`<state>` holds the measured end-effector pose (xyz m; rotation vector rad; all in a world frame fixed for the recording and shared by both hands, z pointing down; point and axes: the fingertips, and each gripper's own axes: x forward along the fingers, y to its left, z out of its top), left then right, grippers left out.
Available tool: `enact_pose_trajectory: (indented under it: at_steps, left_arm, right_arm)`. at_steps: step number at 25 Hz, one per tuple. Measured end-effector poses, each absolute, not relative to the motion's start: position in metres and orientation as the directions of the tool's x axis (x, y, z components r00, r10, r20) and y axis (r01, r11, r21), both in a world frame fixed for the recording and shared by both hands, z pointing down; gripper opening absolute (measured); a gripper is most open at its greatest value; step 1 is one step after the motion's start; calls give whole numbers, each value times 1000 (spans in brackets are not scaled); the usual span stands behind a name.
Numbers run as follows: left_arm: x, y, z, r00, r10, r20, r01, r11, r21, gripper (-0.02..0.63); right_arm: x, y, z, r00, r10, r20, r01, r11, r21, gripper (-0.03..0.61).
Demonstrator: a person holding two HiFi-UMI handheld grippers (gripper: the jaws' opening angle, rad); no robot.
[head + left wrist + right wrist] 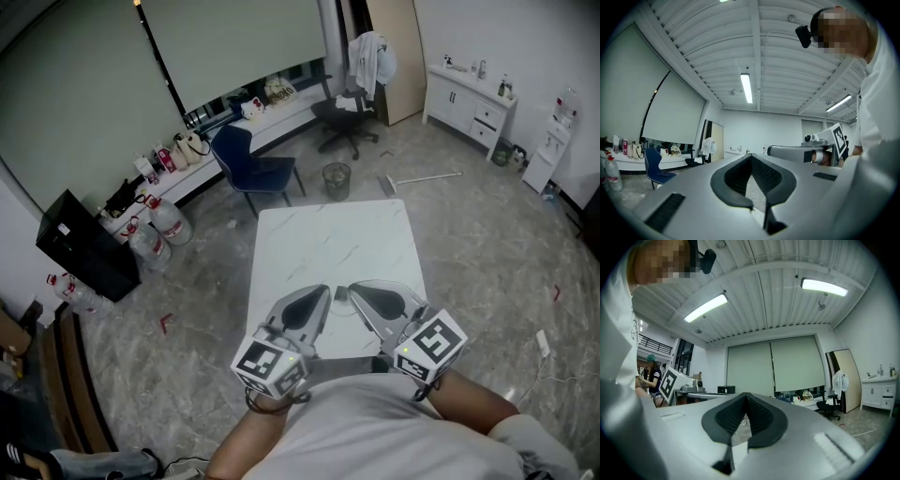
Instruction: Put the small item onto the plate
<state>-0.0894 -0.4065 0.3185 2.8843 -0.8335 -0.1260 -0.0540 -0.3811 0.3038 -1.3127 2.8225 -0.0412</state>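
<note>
Both grippers are held up side by side, close to the person's chest, over the near end of a white marble table. My left gripper has its jaws together with nothing between them; its own view shows the dark pads meeting at the tip. My right gripper is likewise shut and empty, pads touching. A small pale thing lies on the table between the two tips; what it is I cannot tell. No plate shows in any view.
Beyond the table's far end stand a blue chair, a waste bin and a black office chair. Water bottles and a black cabinet are at the left. A white cabinet is at the far right.
</note>
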Motion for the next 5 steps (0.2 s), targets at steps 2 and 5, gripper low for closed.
enact_pose_trajectory:
  at_steps: [2,5]
  left_arm:
    - [-91,-402,320,845,-533,-44,-521,-839,156,6]
    - [-98,-399,321,843,-537,-47,-523,-836,166,6]
  right_arm:
    - [-58,-378,302,-646,-763,-21,-762,647,-37,3]
    - [-67,-376,298,-651,-759,-26,-758,652,-30,2]
